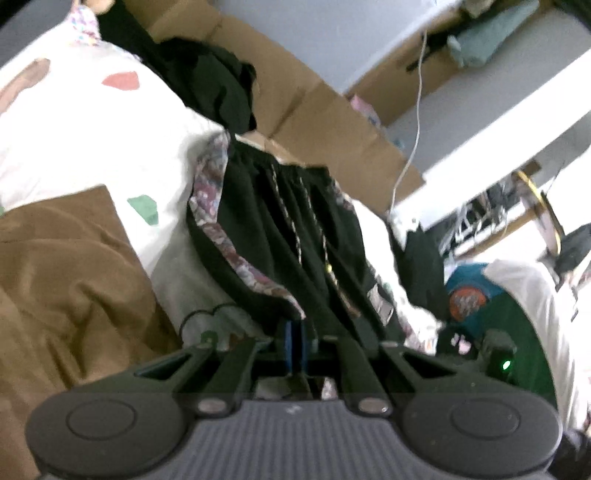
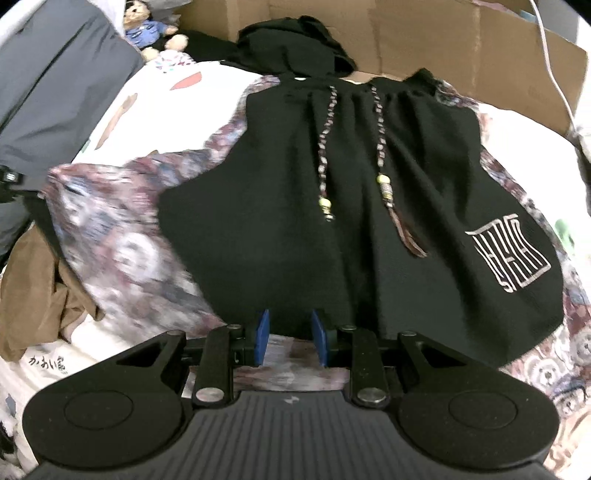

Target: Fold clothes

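Note:
A black hooded top [image 2: 295, 206] with flowery patterned sleeves, beaded drawcords and a white square logo [image 2: 508, 254] lies spread on the white bedding, hood at the far end. My right gripper [image 2: 291, 341] stands open at its near hem, blue pads apart with the hem edge and patterned cloth between them, not pressed. In the left wrist view the same top [image 1: 280, 229] looks bunched, and its patterned sleeve [image 1: 221, 236] runs down to my left gripper [image 1: 295, 345], whose blue pads are shut on the sleeve's end. That sleeve [image 2: 122, 236] is blurred in the right wrist view.
White bedding [image 1: 74, 147] with coloured patches covers the bed. A brown garment [image 1: 66, 280] lies beside the top, a black garment [image 1: 218, 88] beyond the hood. Cardboard boxes [image 2: 443, 40] and a white cable [image 1: 415, 122] line the far edge. A teddy bear [image 2: 147, 29] and grey cloth [image 2: 55, 92] sit far left.

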A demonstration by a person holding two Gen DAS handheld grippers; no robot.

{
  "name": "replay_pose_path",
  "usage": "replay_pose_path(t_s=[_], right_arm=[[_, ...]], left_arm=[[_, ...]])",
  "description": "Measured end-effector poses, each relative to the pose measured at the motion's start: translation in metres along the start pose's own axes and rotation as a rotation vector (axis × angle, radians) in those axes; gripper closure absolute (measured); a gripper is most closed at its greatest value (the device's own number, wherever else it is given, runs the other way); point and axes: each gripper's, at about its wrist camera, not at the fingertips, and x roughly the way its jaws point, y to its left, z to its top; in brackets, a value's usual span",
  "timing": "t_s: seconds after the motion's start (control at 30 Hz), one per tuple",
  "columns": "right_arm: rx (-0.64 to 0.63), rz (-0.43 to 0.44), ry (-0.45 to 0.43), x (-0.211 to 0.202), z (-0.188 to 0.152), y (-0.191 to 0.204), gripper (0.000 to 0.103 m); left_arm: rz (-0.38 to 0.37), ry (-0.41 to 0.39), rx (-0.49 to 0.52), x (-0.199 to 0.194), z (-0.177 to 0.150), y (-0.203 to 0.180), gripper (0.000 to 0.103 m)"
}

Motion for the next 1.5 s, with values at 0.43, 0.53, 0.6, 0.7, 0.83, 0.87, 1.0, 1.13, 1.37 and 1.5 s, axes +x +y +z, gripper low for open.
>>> replay_pose_path(t_s=[0.43,0.53,0.6,0.7,0.83,0.87,1.0,1.13,1.37,1.5], right_arm=[[0.056,0.016,0.092,0.015,-0.024,-0.007,0.061],[0.088,0.047,0.136,0.019,-0.031,-0.004,0.058],[0.100,0.059,0.160,0.020,-0.033,-0.002,0.055],[0.123,0.064,0.199,0.021,-0.037,0.001,0.051],[0.166,0.072,0.199,0.020,-0.037,0.003,0.045],[0.175,0.080,0.198,0.020,-0.039,0.004,0.045],[0.191,0.109,0.203,0.021,-0.047,0.010,0.045],[0.239,0.130,0.207,0.023,-0.053,0.007,0.045],[0.335,0.138,0.213,0.039,-0.058,-0.004,0.045],[0.323,0.098,0.212,0.044,-0.054,0.000,0.063]], left_arm=[[0.026,-0.082,-0.044,-0.022,0.003,0.015,0.098],[0.028,-0.077,-0.037,-0.021,0.003,0.016,0.098],[0.032,-0.072,-0.033,-0.020,0.002,0.017,0.098],[0.039,-0.071,-0.034,-0.021,0.002,0.021,0.098],[0.049,-0.067,-0.034,-0.020,0.000,0.024,0.098],[0.050,-0.063,-0.036,-0.020,-0.001,0.026,0.098],[0.054,-0.059,-0.042,-0.019,-0.001,0.028,0.098],[0.061,-0.059,-0.038,-0.021,0.000,0.028,0.098],[0.062,-0.059,-0.037,-0.019,0.000,0.028,0.098],[0.065,-0.056,-0.036,-0.020,0.000,0.029,0.098]])
